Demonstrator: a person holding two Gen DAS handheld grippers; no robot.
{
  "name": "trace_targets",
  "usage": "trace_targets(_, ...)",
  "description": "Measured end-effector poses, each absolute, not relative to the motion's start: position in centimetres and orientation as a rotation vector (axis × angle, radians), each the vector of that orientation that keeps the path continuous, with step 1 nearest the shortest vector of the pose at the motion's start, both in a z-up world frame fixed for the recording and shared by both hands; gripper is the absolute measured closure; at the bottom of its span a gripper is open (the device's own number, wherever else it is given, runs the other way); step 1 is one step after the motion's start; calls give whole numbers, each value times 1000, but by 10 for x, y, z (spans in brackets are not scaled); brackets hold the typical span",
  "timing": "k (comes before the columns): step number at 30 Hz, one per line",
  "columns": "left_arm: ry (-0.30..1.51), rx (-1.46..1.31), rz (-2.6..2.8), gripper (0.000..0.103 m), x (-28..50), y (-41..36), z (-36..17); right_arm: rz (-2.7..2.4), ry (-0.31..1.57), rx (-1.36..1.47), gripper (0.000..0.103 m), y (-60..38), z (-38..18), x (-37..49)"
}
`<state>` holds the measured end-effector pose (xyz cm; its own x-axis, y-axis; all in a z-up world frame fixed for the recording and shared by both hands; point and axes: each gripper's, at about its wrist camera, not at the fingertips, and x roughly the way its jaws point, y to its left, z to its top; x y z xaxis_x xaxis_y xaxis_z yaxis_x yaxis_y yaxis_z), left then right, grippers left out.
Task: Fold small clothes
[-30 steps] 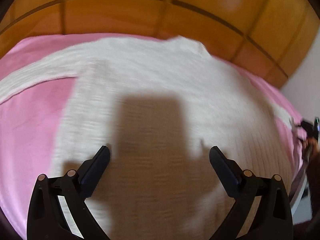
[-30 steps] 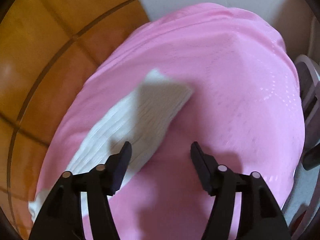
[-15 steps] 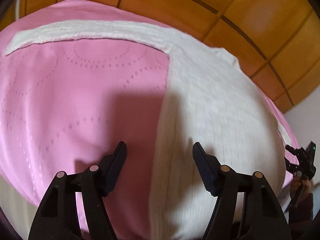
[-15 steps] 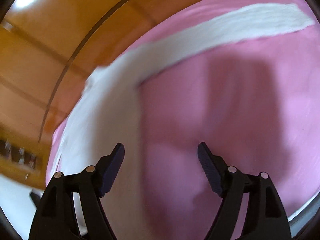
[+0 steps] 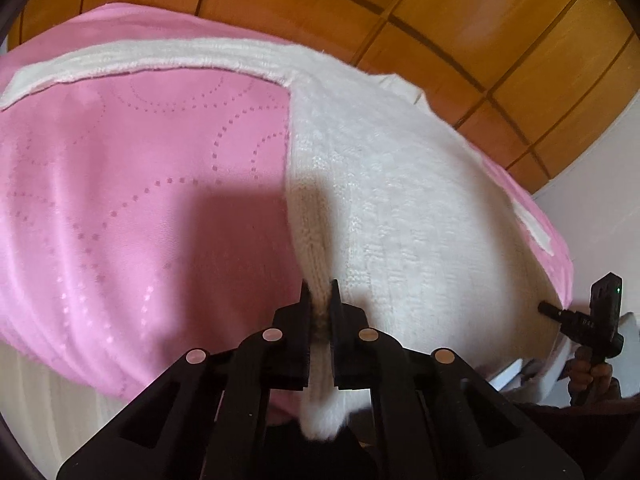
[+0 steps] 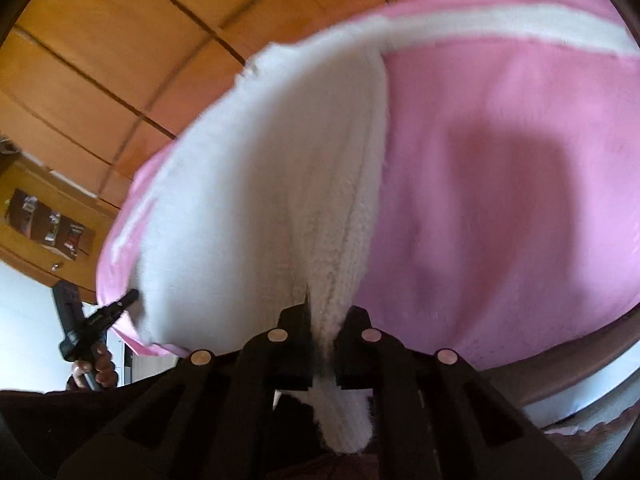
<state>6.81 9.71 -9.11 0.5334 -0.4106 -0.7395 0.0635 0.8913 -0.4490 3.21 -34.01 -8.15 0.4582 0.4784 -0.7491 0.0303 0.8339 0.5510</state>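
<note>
A white knit sweater point(image 5: 400, 200) lies flat on a pink bed cover point(image 5: 140, 180), one sleeve point(image 5: 160, 56) stretched out to the left. My left gripper point(image 5: 319, 290) is closing its jaws on the sweater's near left corner, pads pressed on a pinched ridge of knit. In the right wrist view the same sweater point(image 6: 260, 180) fills the left half, its other sleeve point(image 6: 500, 24) running right. My right gripper point(image 6: 330, 312) is closing its jaws on the near right corner, with knit squeezed between the pads and hanging below them.
Orange wooden panels point(image 5: 440, 20) rise behind the bed. Pink cover point(image 6: 500, 200) lies bare on either side of the sweater. A wooden shelf point(image 6: 44, 220) with small items hangs at far left. A hand point(image 5: 592, 372) holds the other gripper at the bed's near edge.
Both grippers slid sideways to the sweater's near corners and went from wide open to shut on the knit. The right one also rolled, so its view now faces the panels.
</note>
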Motion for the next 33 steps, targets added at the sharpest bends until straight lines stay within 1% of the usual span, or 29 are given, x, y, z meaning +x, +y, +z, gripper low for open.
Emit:
trace_targets(3,975,-408,-303,99,55,105,-86,313,1044,491,98,-327,-63,25)
trace_targets(8,1046,-386,-281,100,51,107,-101,282,1150,483,98,-335,-95,18)
trace_targets(10,1044,-351,-240,99,54,104,-97,278,1158,508,97,-339,-100,20)
trace_targets(11,1024,-347,-233,99,58,103,-90,276,1155,505,95,-341,-98,22)
trace_targets(12,1001,-349,-240,88,61,103,-84,270,1148,508,92,-348,-95,21)
trace_targets(13,975,-344,-238,65,65,102,-78,256,1131,520,90,-356,-92,26)
trace_targets(14,938,-330,-210,49,71,101,-70,231,1111,528,87,-365,-88,27)
trace_targets(15,895,-318,-190,31,75,100,-63,201,1092,542,85,-373,-86,32)
trace_targets(16,845,-305,-185,31,82,96,-55,145,1064,583,78,-392,-84,40)
trace_targets(17,838,-296,-188,31,90,91,-52,99,1042,614,65,-411,-85,44)
trace_targets(21,825,-298,-205,31,122,67,-47,-140,924,763,65,-491,-86,67)
trace_targets(26,883,-267,-256,30,159,25,-61,-357,775,970,65,-580,-95,91)
trace_targets(29,936,-233,-283,24,171,8,-73,-459,720,1049,66,-614,-105,104)
trace_targets(30,956,-228,-286,20,174,4,-77,-486,704,1082,66,-627,-109,109)
trace_targets(33,994,-239,-283,19,180,2,-90,-538,680,1153,66,-656,-123,123)
